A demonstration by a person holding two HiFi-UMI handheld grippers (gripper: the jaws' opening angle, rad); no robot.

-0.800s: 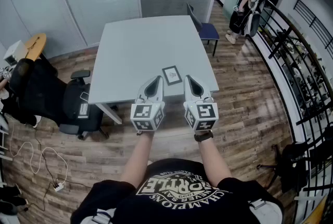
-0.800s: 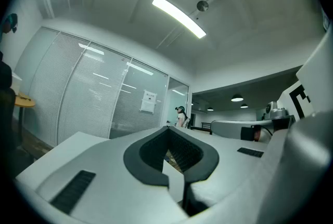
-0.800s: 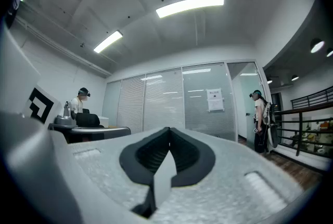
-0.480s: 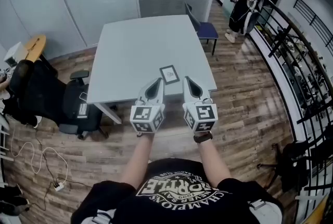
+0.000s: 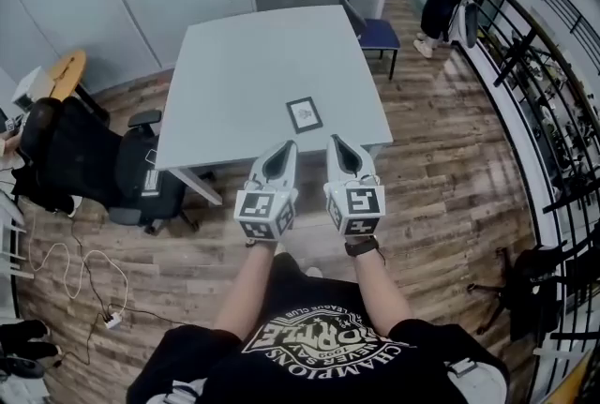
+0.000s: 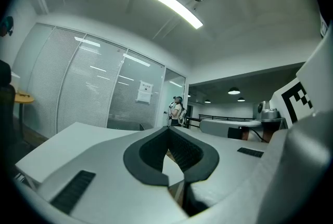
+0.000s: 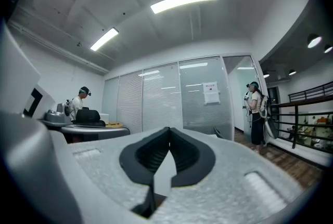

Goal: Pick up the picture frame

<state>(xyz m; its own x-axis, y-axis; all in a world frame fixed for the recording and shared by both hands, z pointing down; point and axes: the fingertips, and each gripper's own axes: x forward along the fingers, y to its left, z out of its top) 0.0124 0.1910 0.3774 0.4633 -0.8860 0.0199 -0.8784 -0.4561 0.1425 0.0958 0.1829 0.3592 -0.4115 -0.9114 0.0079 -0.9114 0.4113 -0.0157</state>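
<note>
Both claws are pressed together and empty. Left claw and right claw sit side by side, pointing level, tips about at the near edge of the tabletop.

The picture frame is ahead of both tips, roughly on the line between them and apart from both. It lies flat, face up, close to the tabletop edge nearest the claws.

Handling, my read:
- Thin, stiff and light.
- The front may be glass, so slippery and fragile; don't clamp across the face.
- Go for a dark outer rail.
- It lies flat, so you'll need one jaw under the edge. You must spread a claw first.

Orientation: long axis runs away from the claws, far end skewed slightly left. A short side faces you.
</note>
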